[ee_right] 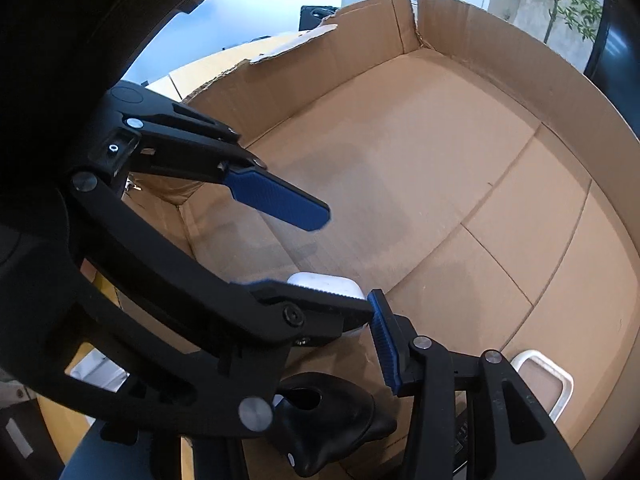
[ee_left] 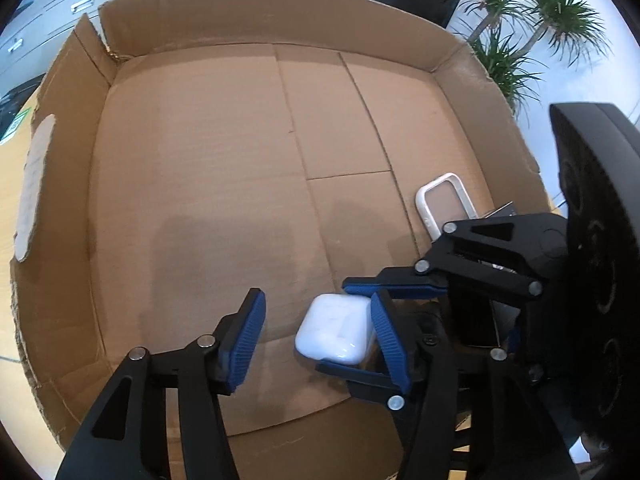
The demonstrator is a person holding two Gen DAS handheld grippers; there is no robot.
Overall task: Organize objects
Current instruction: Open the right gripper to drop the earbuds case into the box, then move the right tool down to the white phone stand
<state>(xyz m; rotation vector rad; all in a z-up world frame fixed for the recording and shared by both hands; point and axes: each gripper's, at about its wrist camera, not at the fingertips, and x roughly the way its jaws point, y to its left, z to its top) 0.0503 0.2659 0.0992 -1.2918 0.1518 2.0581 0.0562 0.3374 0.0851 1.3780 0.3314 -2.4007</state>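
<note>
Cardboard box point(ee_left: 224, 168) floor open leftward, earbud case point(ee_left: 334, 330) and white frame point(ee_left: 444, 204) crowding right
</note>
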